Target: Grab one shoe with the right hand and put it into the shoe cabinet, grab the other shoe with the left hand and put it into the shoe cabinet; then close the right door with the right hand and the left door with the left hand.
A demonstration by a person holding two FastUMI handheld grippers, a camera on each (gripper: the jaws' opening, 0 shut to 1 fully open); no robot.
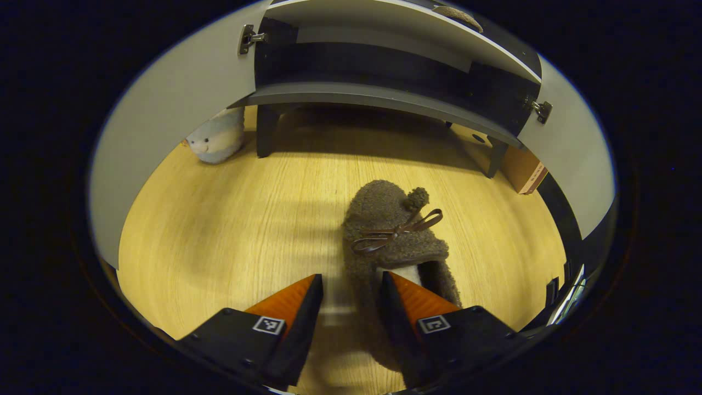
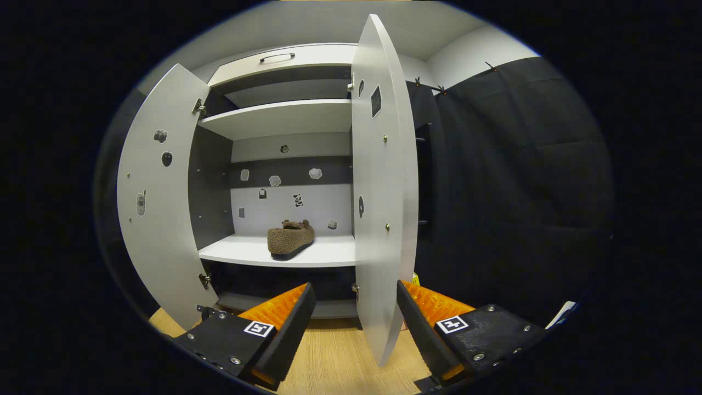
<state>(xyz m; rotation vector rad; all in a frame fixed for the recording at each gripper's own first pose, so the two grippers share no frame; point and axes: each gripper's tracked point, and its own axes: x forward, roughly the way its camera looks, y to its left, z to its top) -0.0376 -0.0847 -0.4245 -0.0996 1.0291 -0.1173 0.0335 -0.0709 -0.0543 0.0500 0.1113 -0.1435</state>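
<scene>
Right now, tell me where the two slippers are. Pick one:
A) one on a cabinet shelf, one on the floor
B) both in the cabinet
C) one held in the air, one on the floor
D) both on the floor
A: the right gripper view shows one slipper resting on a white shelf inside the open cabinet, while the left gripper view shows the other slipper lying on the wooden floor at the open left gripper.

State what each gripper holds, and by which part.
Neither holds anything. The left gripper stands open around the floor slipper's heel side wall; the right gripper is open astride the right door.
</scene>
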